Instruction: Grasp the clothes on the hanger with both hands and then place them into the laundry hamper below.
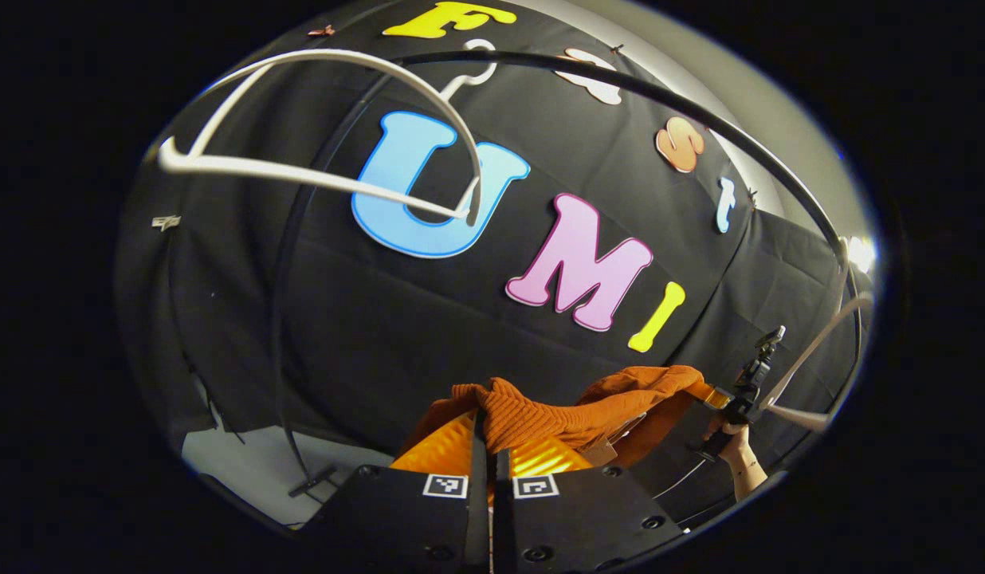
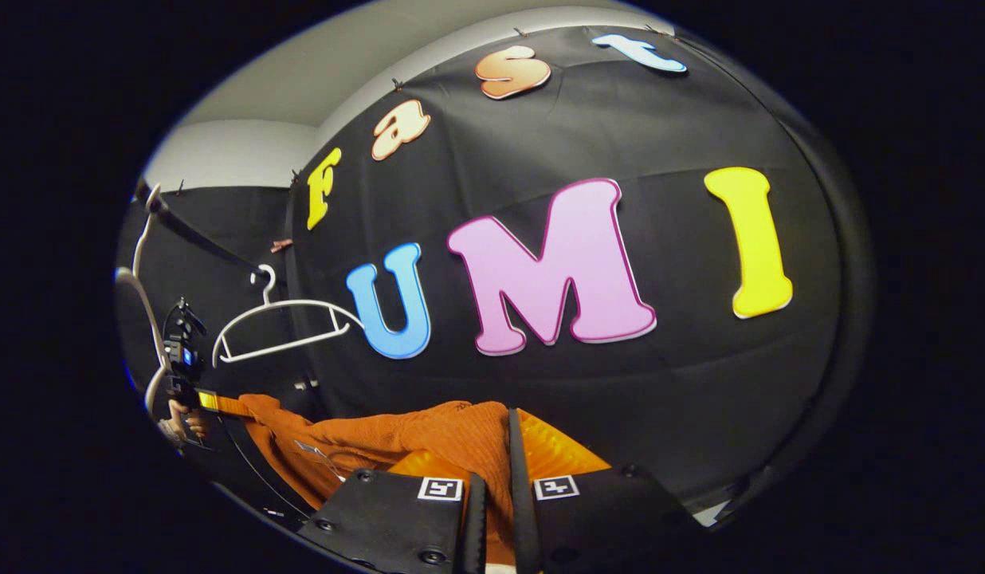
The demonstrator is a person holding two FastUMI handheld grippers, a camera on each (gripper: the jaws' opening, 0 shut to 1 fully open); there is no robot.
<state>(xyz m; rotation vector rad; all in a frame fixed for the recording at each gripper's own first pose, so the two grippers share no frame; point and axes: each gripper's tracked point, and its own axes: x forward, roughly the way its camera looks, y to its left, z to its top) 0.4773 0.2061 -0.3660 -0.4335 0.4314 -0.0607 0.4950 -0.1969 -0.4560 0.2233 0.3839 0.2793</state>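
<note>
The left hand-held gripper (image 1: 490, 446) is clamped on one end of the orange knit garment (image 1: 556, 414), which is stretched below the bare white hanger (image 1: 301, 171); the right hand-held gripper (image 2: 492, 454) pinches the other end.

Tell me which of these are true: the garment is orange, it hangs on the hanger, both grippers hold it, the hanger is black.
1. The garment is orange. True.
2. It hangs on the hanger. False: the hanger is bare; the garment is below it, off it.
3. The left gripper and right gripper both clamp it. True.
4. The hanger is black. False: it is white.
</note>
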